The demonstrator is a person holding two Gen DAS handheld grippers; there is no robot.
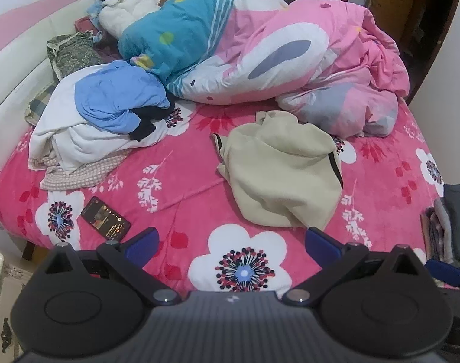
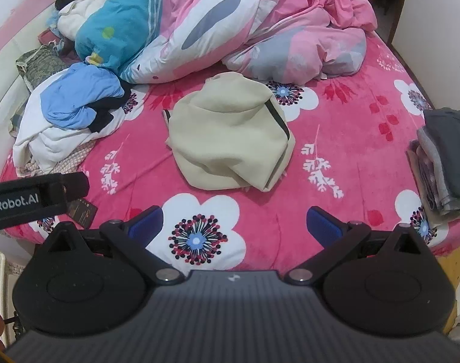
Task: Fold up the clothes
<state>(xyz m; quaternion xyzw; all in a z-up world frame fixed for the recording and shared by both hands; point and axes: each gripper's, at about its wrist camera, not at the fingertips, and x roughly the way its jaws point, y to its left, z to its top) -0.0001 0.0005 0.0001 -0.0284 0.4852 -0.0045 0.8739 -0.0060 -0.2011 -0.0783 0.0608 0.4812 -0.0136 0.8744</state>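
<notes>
Both claws, left claw point(image 1: 231, 239) and right claw point(image 2: 234, 219), wide open, empty; crumpled beige garment point(image 2: 230, 139) ahead on bed point(image 2: 351, 139). Spread it flat before you fold.

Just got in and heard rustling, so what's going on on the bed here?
A person holding a gripper in each hand is folding clothes. Both the left gripper and the right gripper are open and empty, above the pink floral bedspread. A crumpled beige garment lies unfolded ahead of them. An unsorted clothes pile waits at the left; a folded stack sits at the right edge. Someone lies under the quilt, and a phone lies nearby.
</notes>
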